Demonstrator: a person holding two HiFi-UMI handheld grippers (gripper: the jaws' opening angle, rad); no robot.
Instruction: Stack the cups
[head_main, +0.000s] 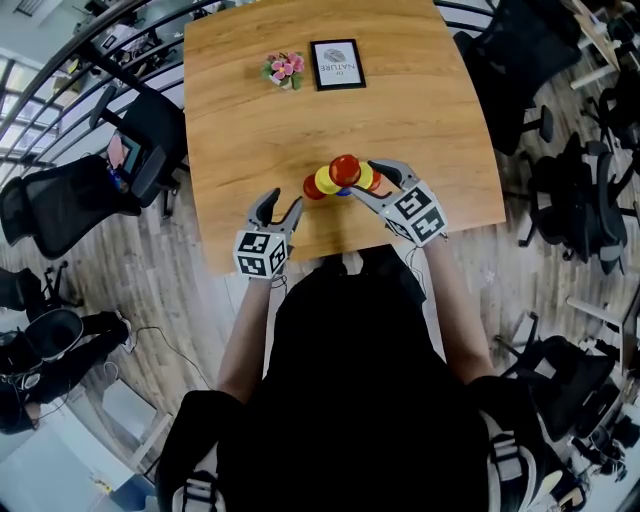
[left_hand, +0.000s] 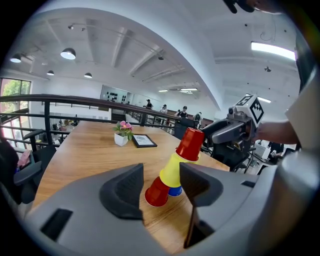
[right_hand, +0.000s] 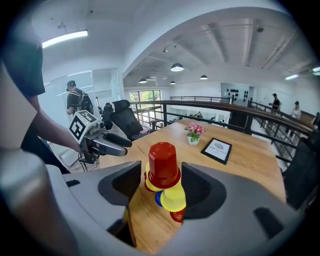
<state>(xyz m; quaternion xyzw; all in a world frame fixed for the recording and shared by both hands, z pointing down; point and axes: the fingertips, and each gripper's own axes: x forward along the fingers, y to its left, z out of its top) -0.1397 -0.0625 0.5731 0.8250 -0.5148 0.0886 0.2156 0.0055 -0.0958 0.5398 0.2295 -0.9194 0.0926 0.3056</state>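
The cups (head_main: 343, 180) stand upside down in a small pyramid on the desk (head_main: 240, 120), close to its near edge and a little right of the middle. A bottom red cup (left_hand: 157, 192) and a blue cup (left_hand: 174, 191) are on the wood. Yellow cups (right_hand: 173, 196) sit over them, and the top red cup (right_hand: 164, 165) crowns the pile.

The right gripper (right_hand: 161, 173) reaches in from the near right side with its fingers spread. The top red cup stands between them. There is a clear gap on one side, the other pad is very near the rim, and neither pad visibly presses on it.

The left gripper (left_hand: 161, 175) is over the near edge, left of the pile and apart from it. Its fingers are spread wide with nothing between them, and the pyramid shows beyond their tips.

Near the far edge, a flower pot (head_main: 284, 70) stands just beside a framed picture (head_main: 337, 64), well apart from the cups.
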